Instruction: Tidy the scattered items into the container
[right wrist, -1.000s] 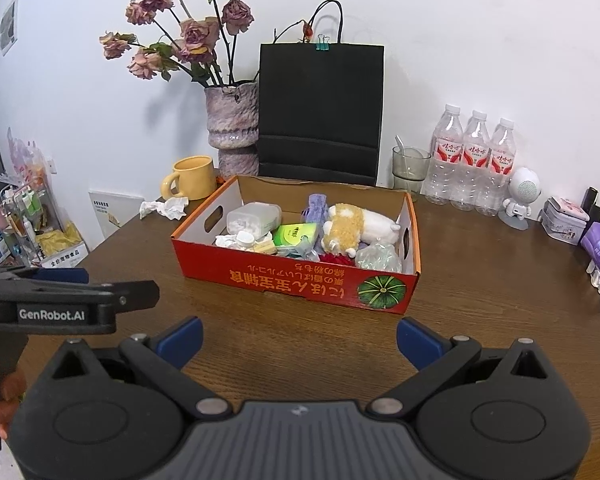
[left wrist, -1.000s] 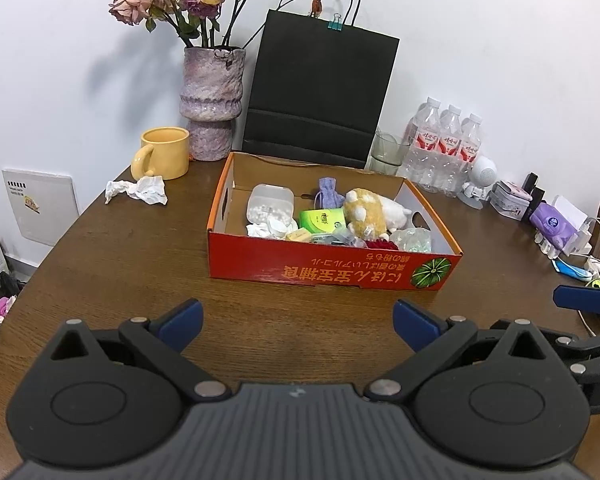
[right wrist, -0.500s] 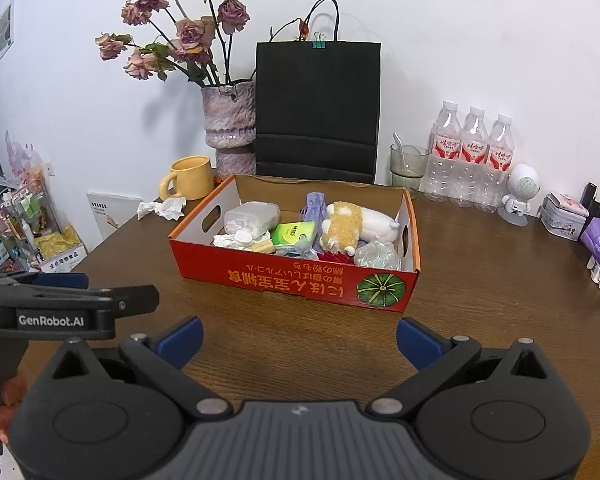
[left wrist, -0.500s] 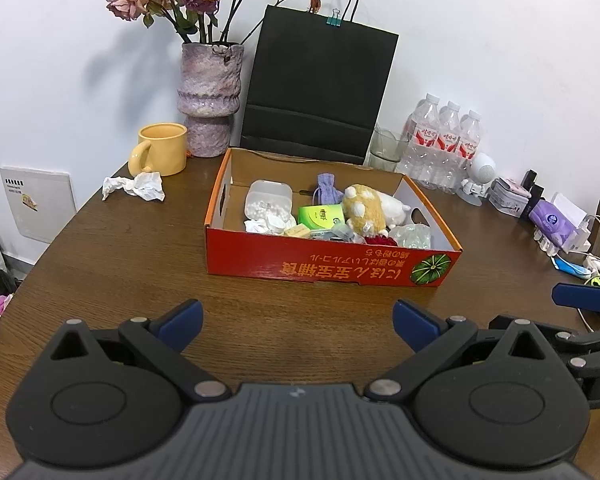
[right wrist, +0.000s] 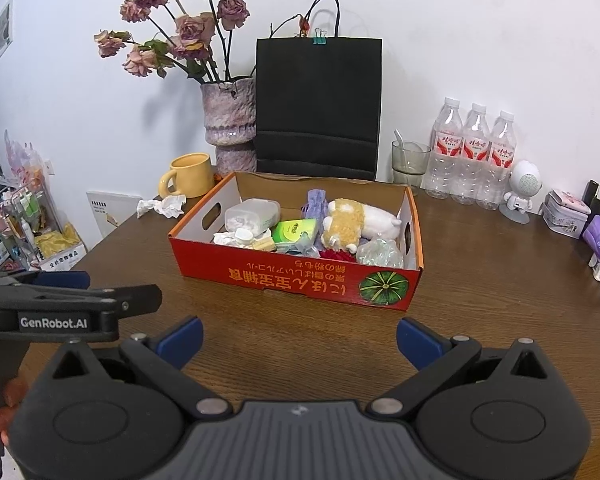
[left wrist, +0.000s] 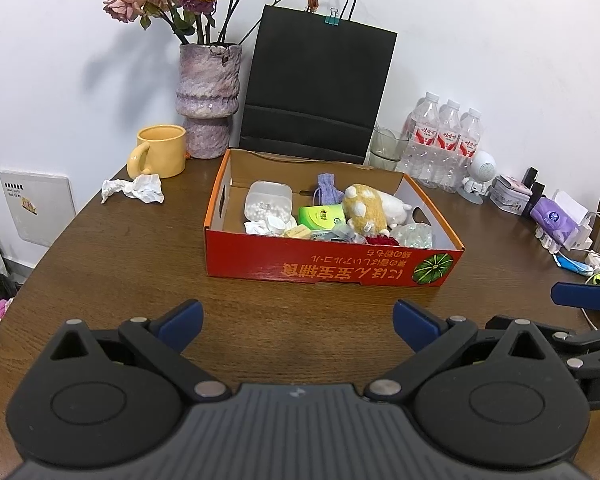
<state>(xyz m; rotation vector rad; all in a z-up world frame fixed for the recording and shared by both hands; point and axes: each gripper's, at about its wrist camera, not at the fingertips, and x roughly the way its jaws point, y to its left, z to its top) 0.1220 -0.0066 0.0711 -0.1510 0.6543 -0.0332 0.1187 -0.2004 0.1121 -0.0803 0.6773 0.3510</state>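
Note:
A red cardboard box (left wrist: pixel 332 266) (right wrist: pixel 292 278) stands in the middle of the brown table. It holds a plush toy (left wrist: pixel 366 210) (right wrist: pixel 346 222), a green packet (left wrist: pixel 320 216) (right wrist: pixel 294 230), a clear plastic tub (left wrist: pixel 268 202) (right wrist: pixel 252 214), a purple pouch (left wrist: pixel 326 188) and other small items. A crumpled white tissue (left wrist: pixel 134 188) (right wrist: pixel 162 206) lies on the table left of the box. My left gripper (left wrist: pixel 296 320) is open and empty, in front of the box. My right gripper (right wrist: pixel 298 338) is open and empty, beside it.
A yellow mug (left wrist: pixel 158 156), a purple vase with dried roses (left wrist: pixel 208 108) and a black paper bag (left wrist: pixel 316 92) stand behind the box. Water bottles (left wrist: pixel 444 144), a glass (left wrist: pixel 388 148), a small white robot figure (left wrist: pixel 480 172) and tissue packs (left wrist: pixel 552 212) line the right side.
Both grippers have pulled back and risen slightly, so the box looks a little smaller. Both stay open and empty.

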